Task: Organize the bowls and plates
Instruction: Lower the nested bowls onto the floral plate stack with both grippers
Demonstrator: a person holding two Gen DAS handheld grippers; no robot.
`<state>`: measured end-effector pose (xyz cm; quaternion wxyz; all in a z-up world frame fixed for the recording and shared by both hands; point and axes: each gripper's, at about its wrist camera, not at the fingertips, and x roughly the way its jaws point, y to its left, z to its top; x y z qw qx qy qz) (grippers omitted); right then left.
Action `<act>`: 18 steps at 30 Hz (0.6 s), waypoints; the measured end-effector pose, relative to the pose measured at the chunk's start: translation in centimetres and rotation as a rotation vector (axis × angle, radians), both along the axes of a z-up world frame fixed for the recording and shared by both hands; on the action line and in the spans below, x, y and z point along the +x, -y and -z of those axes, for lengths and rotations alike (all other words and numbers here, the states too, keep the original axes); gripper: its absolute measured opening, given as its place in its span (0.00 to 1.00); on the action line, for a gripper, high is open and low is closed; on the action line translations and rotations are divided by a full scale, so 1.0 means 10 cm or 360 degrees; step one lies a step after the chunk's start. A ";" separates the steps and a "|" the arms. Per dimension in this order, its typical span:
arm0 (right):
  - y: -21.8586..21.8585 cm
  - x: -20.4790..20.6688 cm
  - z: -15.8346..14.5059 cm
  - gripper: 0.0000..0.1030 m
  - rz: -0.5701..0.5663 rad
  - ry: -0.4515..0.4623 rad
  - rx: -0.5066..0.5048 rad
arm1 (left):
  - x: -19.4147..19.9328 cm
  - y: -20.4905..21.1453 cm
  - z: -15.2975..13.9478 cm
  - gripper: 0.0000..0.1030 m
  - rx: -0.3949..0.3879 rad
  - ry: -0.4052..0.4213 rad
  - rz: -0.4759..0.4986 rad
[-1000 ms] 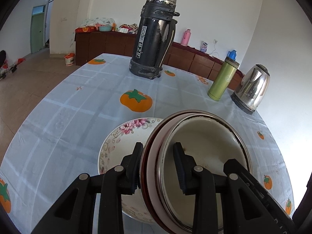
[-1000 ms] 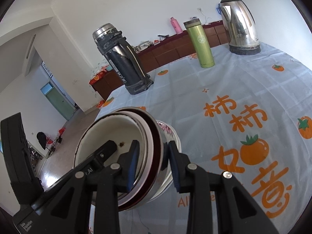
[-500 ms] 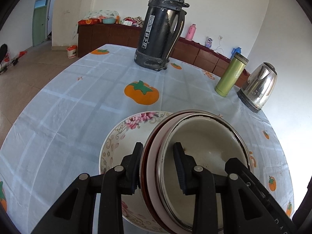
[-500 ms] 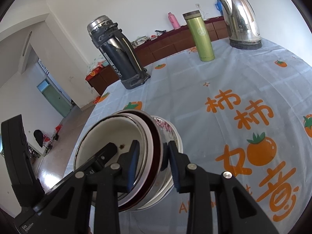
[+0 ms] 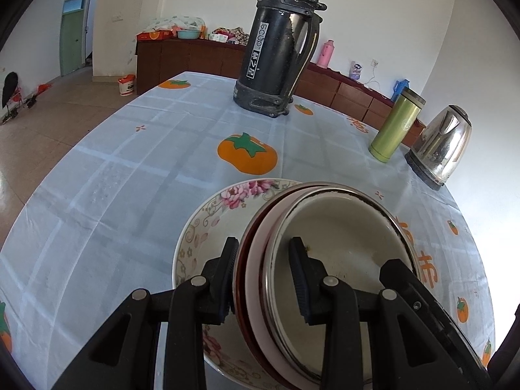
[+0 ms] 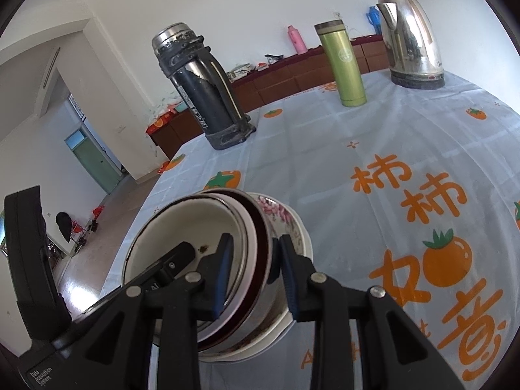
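A stack of nested bowls (image 5: 338, 253), a steel-rimmed white one inside a maroon-edged one, is held tilted over a large flowered bowl (image 5: 208, 227) on the tablecloth. My left gripper (image 5: 265, 276) is shut on the stack's near rim. My right gripper (image 6: 255, 276) is shut on the opposite rim of the same stack (image 6: 182, 237); the flowered bowl (image 6: 286, 221) shows just behind it. Each gripper's body shows in the other's view.
On the persimmon-print tablecloth (image 5: 130, 175) stand a tall dark thermos (image 5: 279, 52), a green flask (image 5: 395, 126) and a steel kettle (image 5: 442, 146) at the far side. A wooden sideboard (image 5: 182, 55) lines the wall. The table's left edge drops to the floor.
Both grippers, still clamped on the stack, have moved forward and down toward the flowered bowl; the thermos, flask and kettle look nearer.
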<state>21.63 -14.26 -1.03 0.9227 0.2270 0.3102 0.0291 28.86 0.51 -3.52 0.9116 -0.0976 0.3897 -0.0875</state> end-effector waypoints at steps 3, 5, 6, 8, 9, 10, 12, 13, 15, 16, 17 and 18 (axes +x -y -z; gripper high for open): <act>0.00 0.03 0.02 0.27 -0.0007 0.0000 0.0008 | 0.00 0.00 0.00 0.34 0.0023 0.0014 -0.0009; 0.00 0.04 0.03 0.27 -0.0012 0.0006 0.0008 | 0.01 -0.01 0.01 0.34 0.0030 0.0023 -0.0016; 0.00 0.05 0.04 0.27 -0.0018 0.0010 0.0008 | 0.01 -0.02 0.02 0.34 0.0031 0.0027 -0.0019; -0.01 0.06 0.05 0.27 -0.0025 0.0019 -0.0005 | 0.02 -0.02 0.03 0.34 0.0027 0.0026 -0.0026; -0.02 0.06 0.05 0.27 -0.0026 0.0021 -0.0017 | 0.02 -0.03 0.03 0.34 0.0025 0.0028 -0.0028; -0.03 0.07 0.05 0.26 -0.0028 0.0024 -0.0031 | 0.03 -0.03 0.03 0.34 0.0029 0.0034 -0.0027; -0.04 0.07 0.06 0.26 -0.0032 0.0029 -0.0049 | 0.03 -0.03 0.03 0.34 0.0036 0.0041 -0.0027; -0.03 0.07 0.06 0.26 -0.0034 0.0035 -0.0049 | 0.03 -0.03 0.03 0.34 0.0037 0.0044 -0.0027; -0.04 0.07 0.06 0.26 -0.0036 0.0047 -0.0055 | 0.03 -0.02 0.03 0.34 0.0032 0.0045 -0.0027; -0.04 0.07 0.07 0.26 -0.0039 0.0055 -0.0058 | 0.03 -0.03 0.03 0.34 0.0026 0.0048 -0.0024; -0.05 0.07 0.07 0.26 -0.0046 0.0066 -0.0060 | 0.03 -0.03 0.03 0.34 0.0019 0.0048 -0.0020; -0.05 0.06 0.07 0.27 -0.0052 0.0075 -0.0059 | 0.04 -0.04 0.04 0.34 0.0005 0.0047 -0.0013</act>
